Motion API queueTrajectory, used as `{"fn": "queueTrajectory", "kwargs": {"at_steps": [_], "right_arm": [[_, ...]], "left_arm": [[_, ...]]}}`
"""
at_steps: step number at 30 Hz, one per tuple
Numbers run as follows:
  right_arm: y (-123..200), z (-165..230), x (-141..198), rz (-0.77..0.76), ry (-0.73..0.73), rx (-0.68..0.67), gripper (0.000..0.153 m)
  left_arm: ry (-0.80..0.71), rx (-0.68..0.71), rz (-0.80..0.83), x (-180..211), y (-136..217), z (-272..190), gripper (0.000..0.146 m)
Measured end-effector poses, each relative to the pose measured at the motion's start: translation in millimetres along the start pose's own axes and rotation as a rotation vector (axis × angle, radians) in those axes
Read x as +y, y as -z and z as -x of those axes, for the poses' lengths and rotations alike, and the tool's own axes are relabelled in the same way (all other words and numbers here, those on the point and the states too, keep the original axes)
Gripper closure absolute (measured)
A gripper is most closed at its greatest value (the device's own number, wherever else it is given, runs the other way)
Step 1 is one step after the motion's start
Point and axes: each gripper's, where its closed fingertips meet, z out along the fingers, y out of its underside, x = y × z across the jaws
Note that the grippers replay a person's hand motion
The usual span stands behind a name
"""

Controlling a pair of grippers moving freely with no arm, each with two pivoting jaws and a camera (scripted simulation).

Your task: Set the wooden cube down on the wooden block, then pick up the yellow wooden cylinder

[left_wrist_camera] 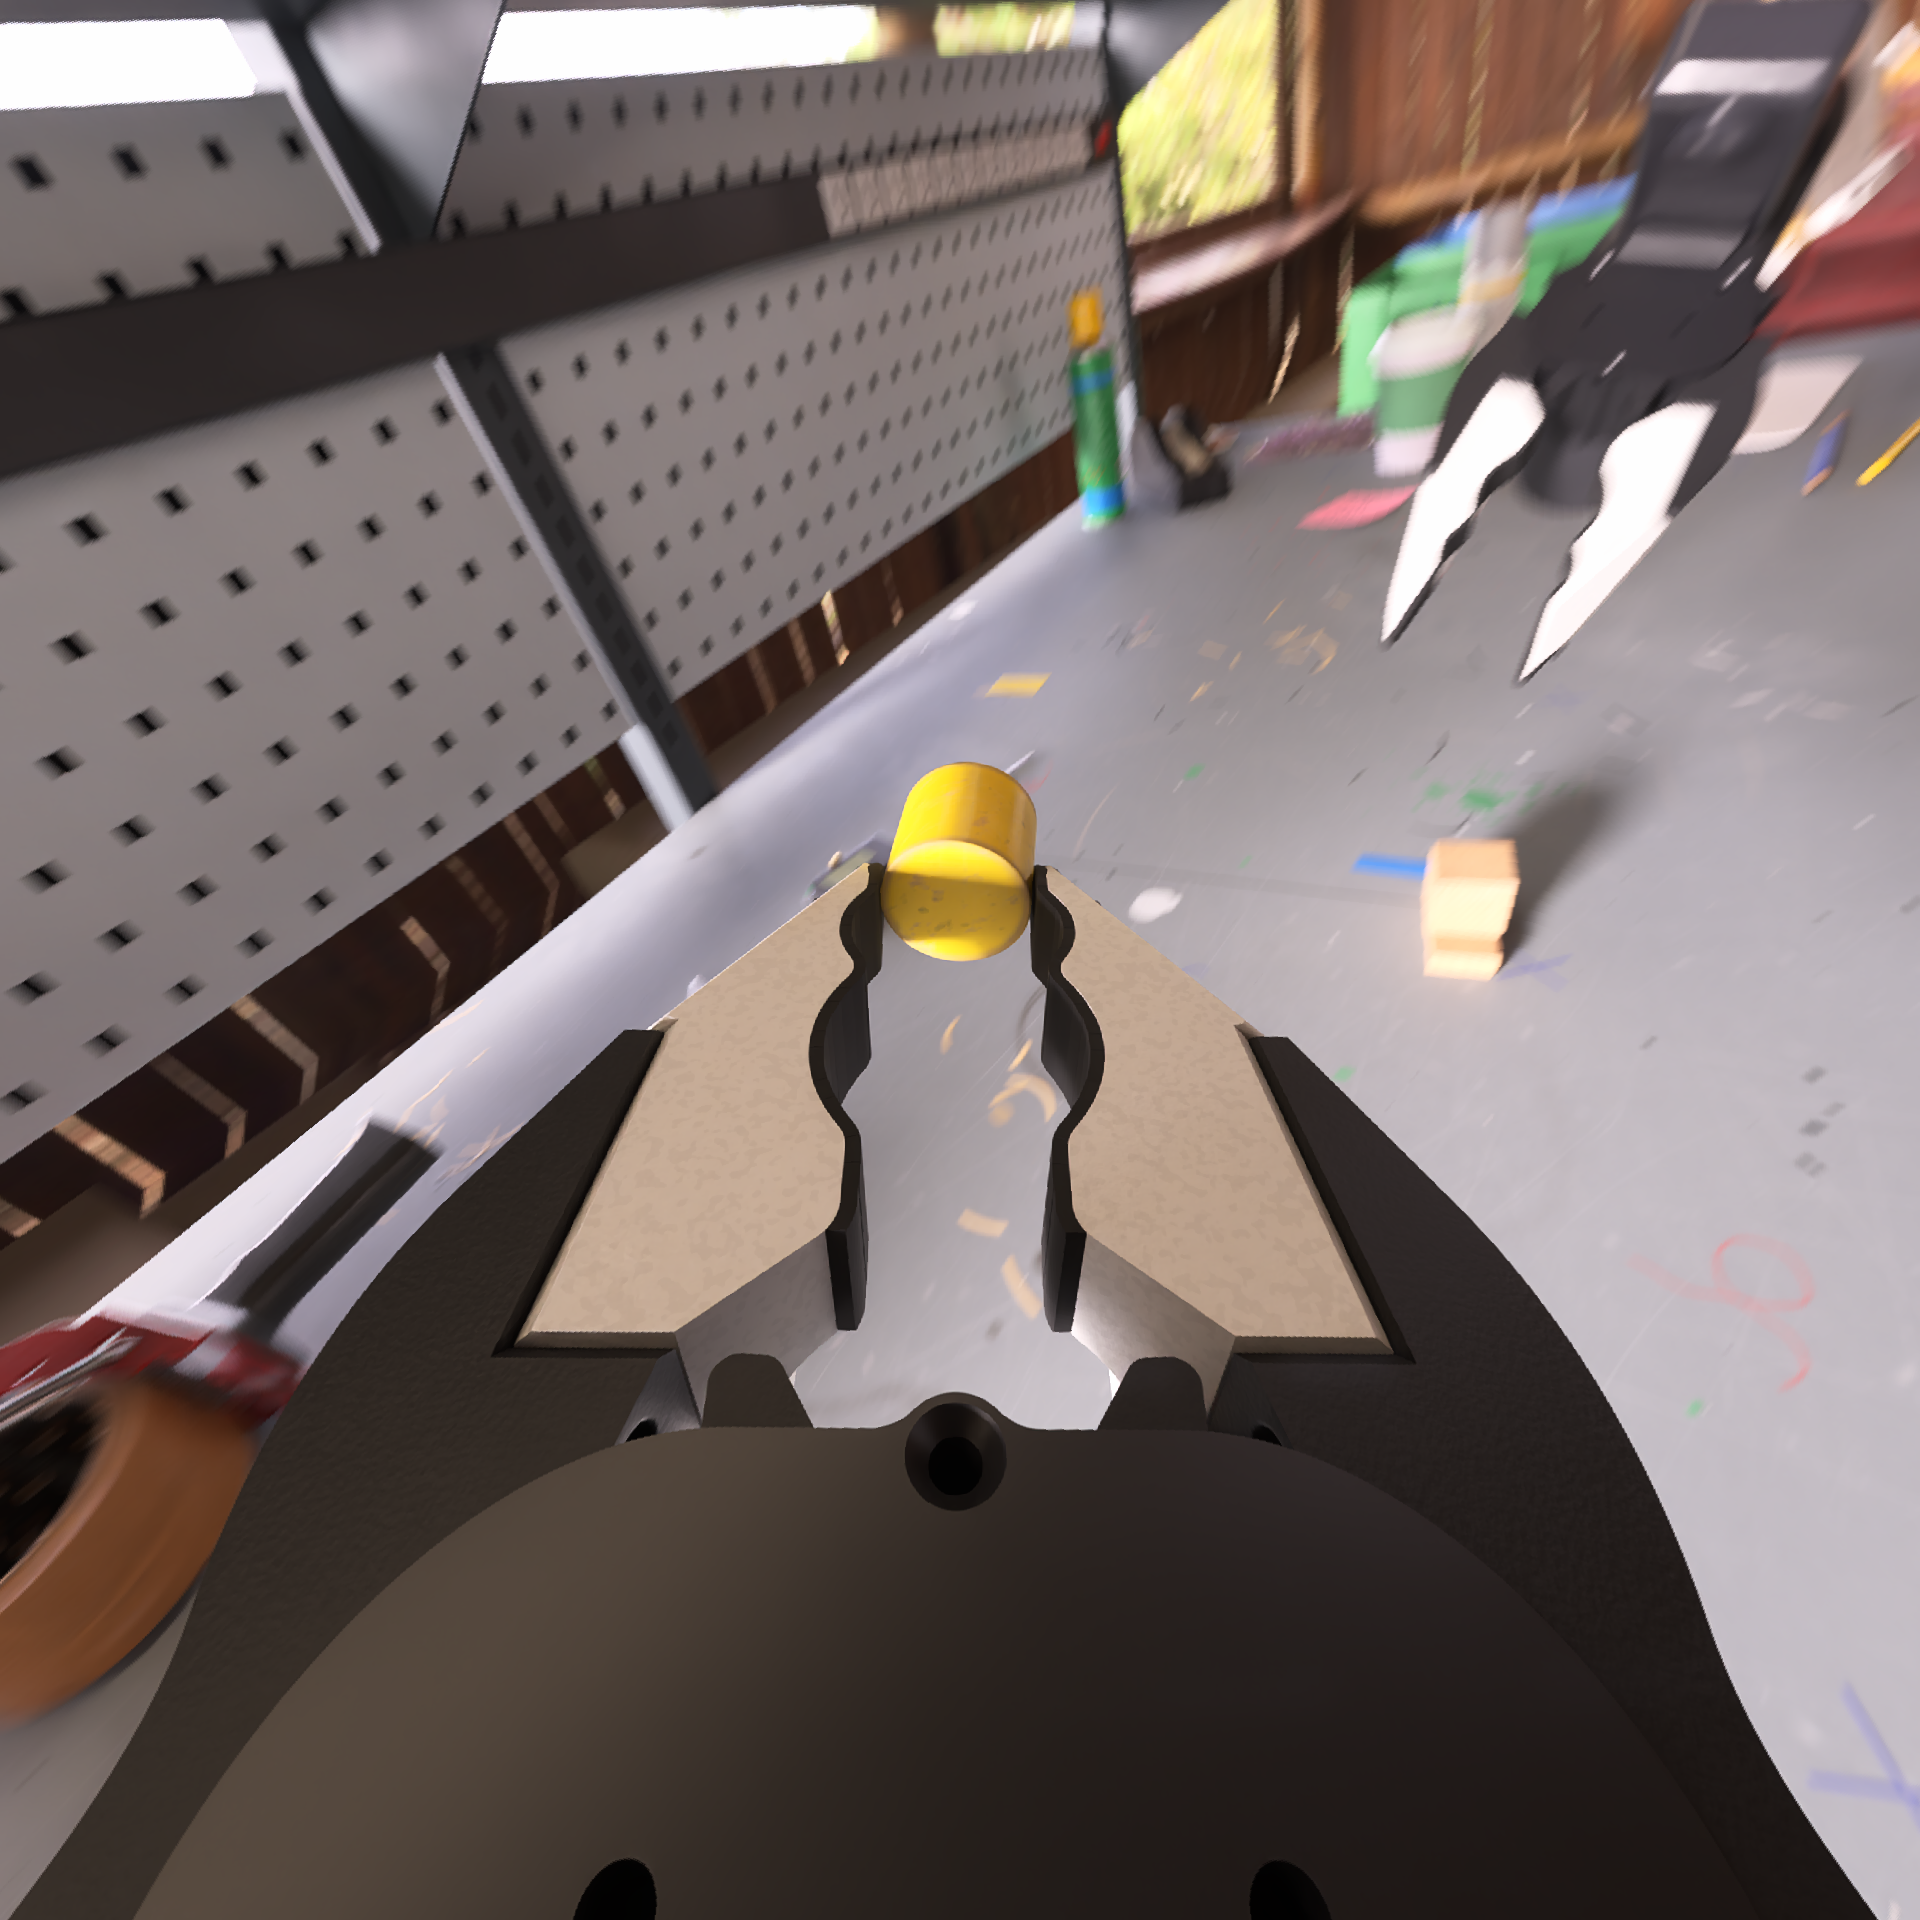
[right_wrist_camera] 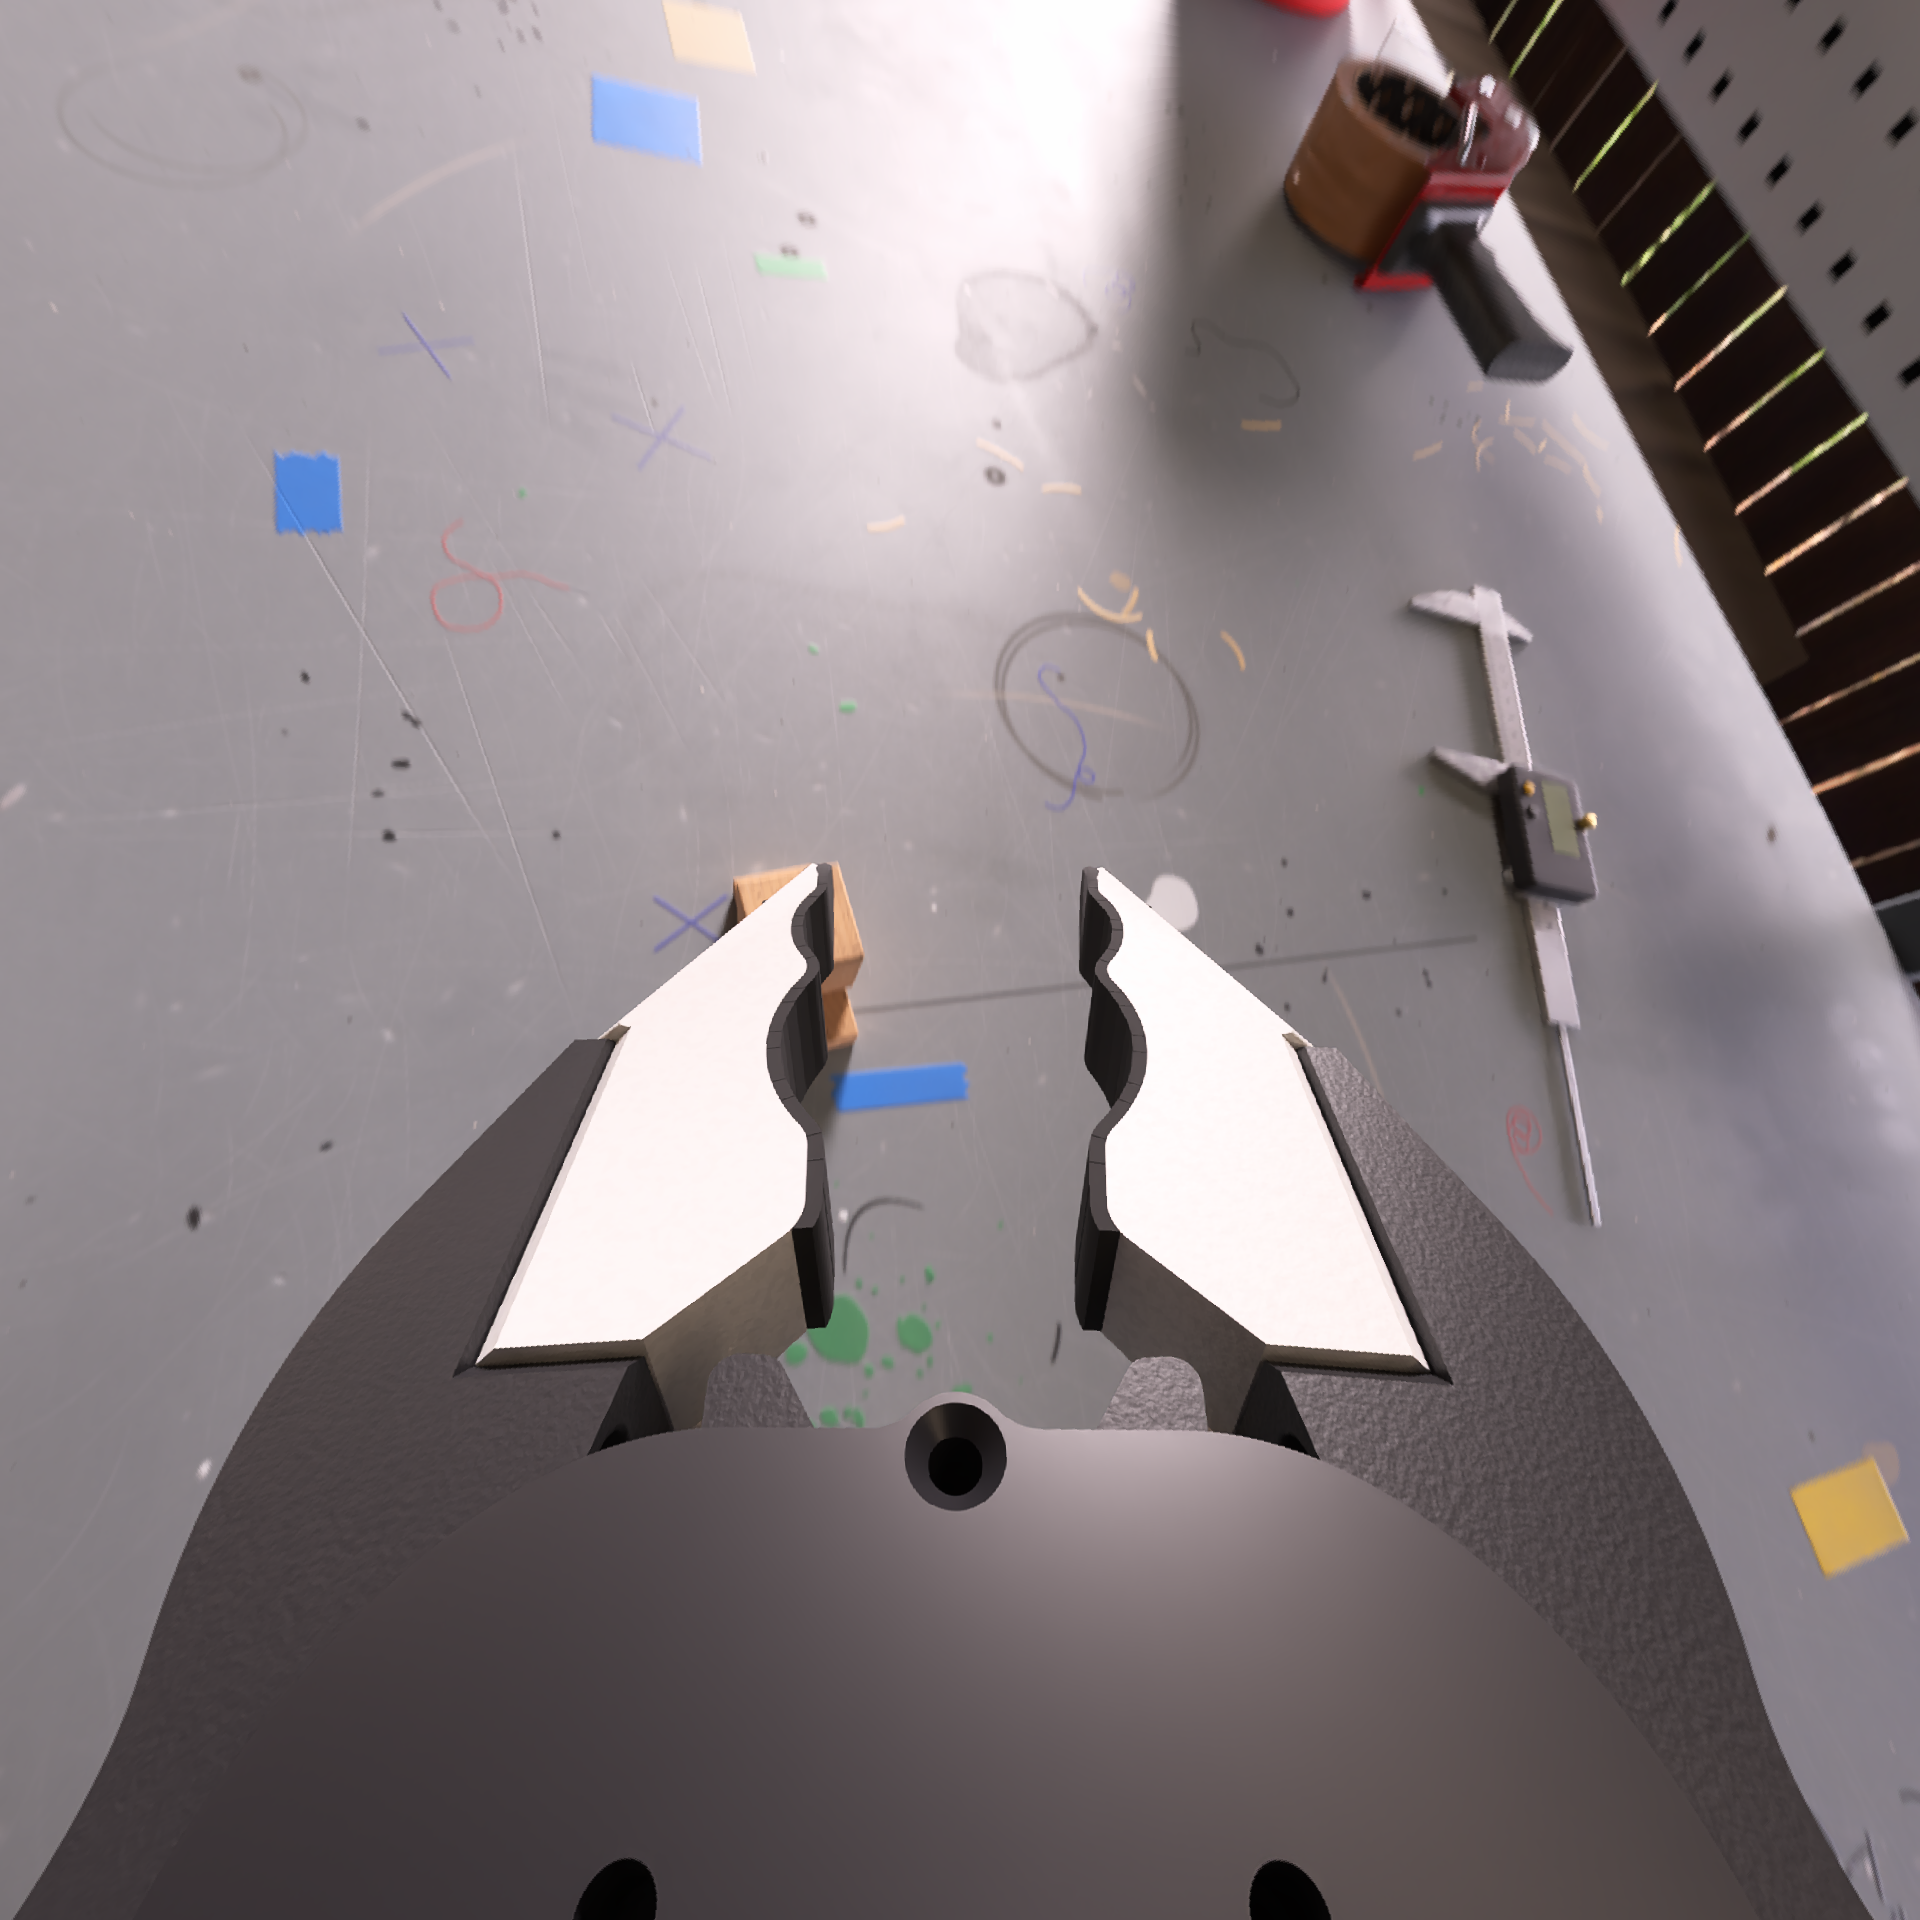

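You face a grey pegboard [left_wrist_camera: 727,436] on dark rails behind the scuffed grey bench [right_wrist_camera: 727,520]. Dark slatted wall [right_wrist_camera: 1766,468] below it. Wooden fence [left_wrist_camera: 1455,104] and greenery [left_wrist_camera: 1195,145] far right, daylight above.

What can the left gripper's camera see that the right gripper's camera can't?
Only the left wrist view shows the yellow cylinder, pinched at the left gripper's fingertips, plus a spray can by the pegboard and the right gripper hanging open above the table.

Only the right wrist view shows a caliper lying near the table's edge.

Both show the cube stacked on the block, the grey table and the tape dispenser.
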Motion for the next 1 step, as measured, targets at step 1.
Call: {"fn": "queueTrajectory", "kwargs": {"at_steps": [1], "right_arm": [[-2.3, -0.1, -5.4, -0.022, 0.004, 0.000, 0.104]], "left_arm": [[0.018, 0.025, -0.045, -6.9, -5.6, -7.5, 0.118]]}}
